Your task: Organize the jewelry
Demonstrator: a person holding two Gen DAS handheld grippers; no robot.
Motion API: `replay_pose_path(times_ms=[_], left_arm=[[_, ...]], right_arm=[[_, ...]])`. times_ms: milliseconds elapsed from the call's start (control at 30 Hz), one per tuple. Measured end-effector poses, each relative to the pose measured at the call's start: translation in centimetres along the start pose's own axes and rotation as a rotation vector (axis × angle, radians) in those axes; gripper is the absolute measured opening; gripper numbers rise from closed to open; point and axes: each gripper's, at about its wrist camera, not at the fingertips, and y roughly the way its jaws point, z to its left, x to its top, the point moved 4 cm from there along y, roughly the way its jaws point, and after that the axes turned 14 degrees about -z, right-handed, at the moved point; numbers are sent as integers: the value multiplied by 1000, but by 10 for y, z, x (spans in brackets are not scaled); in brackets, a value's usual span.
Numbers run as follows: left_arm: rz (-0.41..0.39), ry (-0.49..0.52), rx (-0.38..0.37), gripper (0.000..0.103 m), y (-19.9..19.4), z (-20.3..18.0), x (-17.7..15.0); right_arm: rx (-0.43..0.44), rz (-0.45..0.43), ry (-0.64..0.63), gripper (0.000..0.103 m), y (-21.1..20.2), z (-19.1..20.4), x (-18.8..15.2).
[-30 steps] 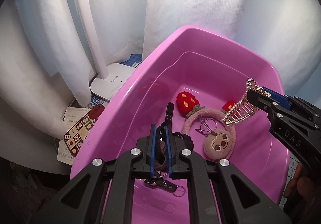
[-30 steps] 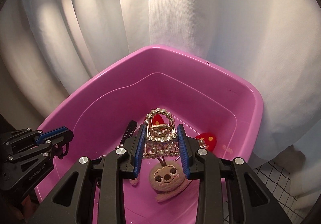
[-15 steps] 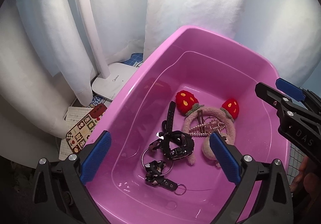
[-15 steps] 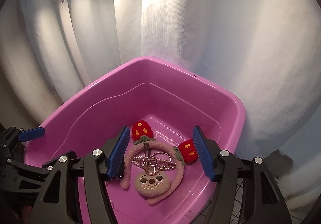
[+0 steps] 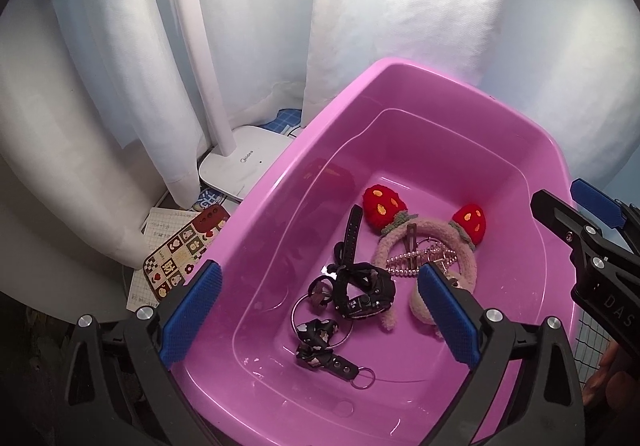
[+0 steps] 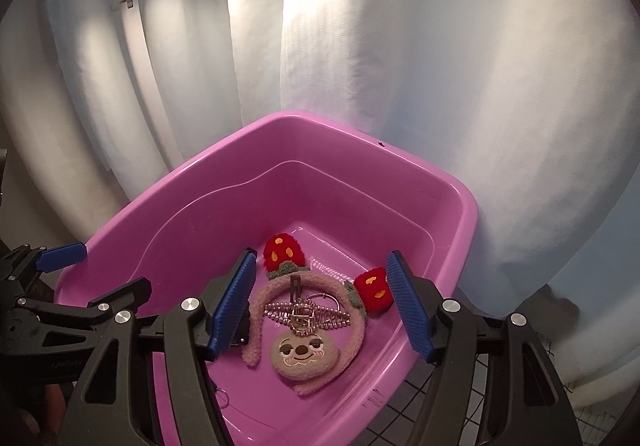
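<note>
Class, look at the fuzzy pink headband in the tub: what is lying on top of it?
On the fuzzy pink headband lie a pearl hair claw and a brown snap clip. How the band runs beneath the claw is covered.

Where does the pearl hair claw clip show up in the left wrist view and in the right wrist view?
Left wrist: the pearl hair claw clip lies right of centre in the pink tub, across the plush headband.
Right wrist: low centre, just above the headband's sloth face.
Shared landmark: the two red strawberry ears behind the clip.
</note>
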Motion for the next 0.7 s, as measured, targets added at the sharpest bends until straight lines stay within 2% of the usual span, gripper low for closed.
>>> replay_pose_path(times_ms=[700], left_arm=[[-11,-12,11,97,-3,2,2]], right_arm=[[9,-5,1,65,-5,1,2]])
